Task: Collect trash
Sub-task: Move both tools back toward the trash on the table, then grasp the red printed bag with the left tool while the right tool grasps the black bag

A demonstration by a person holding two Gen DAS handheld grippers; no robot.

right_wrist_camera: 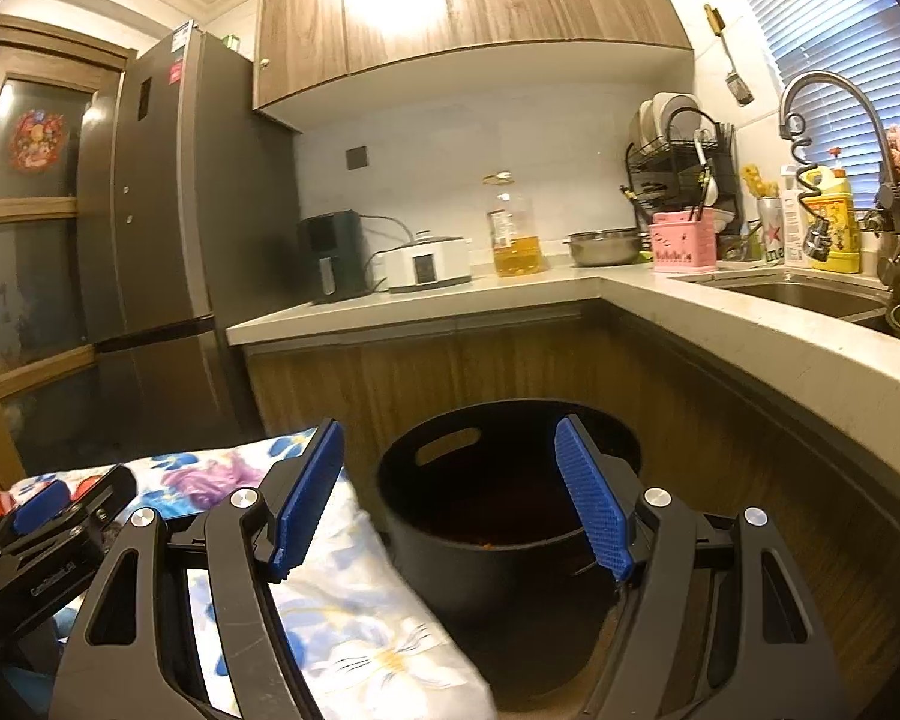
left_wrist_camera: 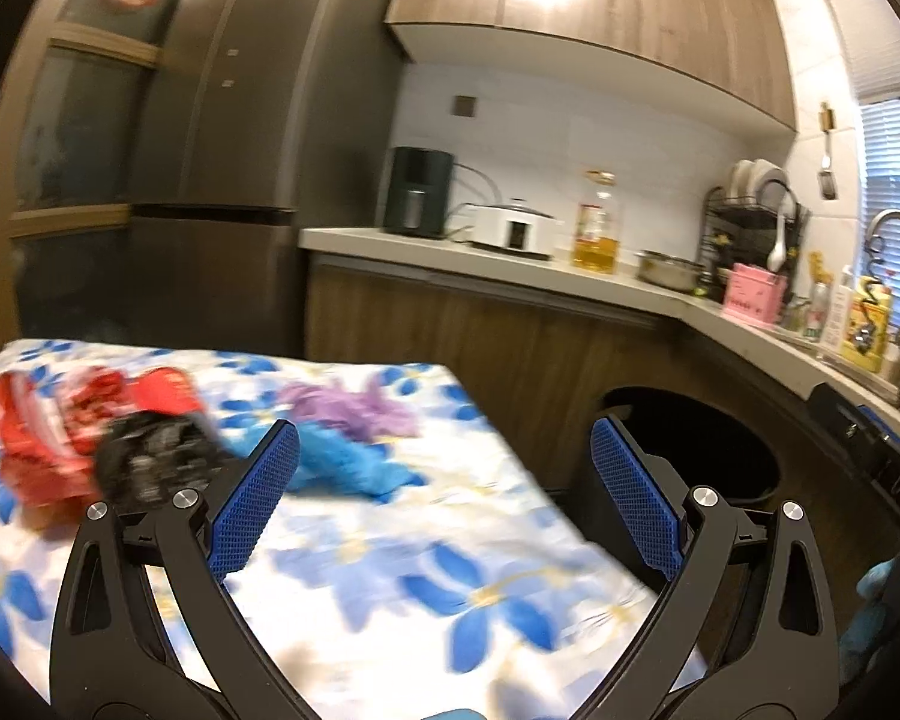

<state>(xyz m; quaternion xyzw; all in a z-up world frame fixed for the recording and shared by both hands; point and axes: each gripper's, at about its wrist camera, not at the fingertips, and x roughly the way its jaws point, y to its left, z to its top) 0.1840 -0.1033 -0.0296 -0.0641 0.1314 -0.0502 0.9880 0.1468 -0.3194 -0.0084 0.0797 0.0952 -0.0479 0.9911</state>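
Trash lies on a table under a blue-flowered cloth (left_wrist_camera: pixel 390 570): red wrappers (left_wrist_camera: pixel 42 426), a crumpled black wrapper (left_wrist_camera: pixel 150 462), a blue crumpled piece (left_wrist_camera: pixel 348 468) and a purple one (left_wrist_camera: pixel 360 408). My left gripper (left_wrist_camera: pixel 444 429) is open and empty over the table's right part, with the blue piece just beyond its left finger. A black round bin (right_wrist_camera: pixel 480 570) with a handle slot stands on the floor beside the table. My right gripper (right_wrist_camera: pixel 450 426) is open and empty above the bin's mouth. The bin (left_wrist_camera: pixel 720 444) also shows in the left wrist view.
An L-shaped counter (right_wrist_camera: pixel 570 291) runs behind the bin, with an oil bottle (right_wrist_camera: pixel 513 234), a white cooker (right_wrist_camera: pixel 429 264), a steel bowl (right_wrist_camera: pixel 606 246) and a sink (right_wrist_camera: pixel 810 294). A grey fridge (right_wrist_camera: pixel 168 210) stands at the left. The left gripper's frame (right_wrist_camera: pixel 36 546) sits beside my right gripper.
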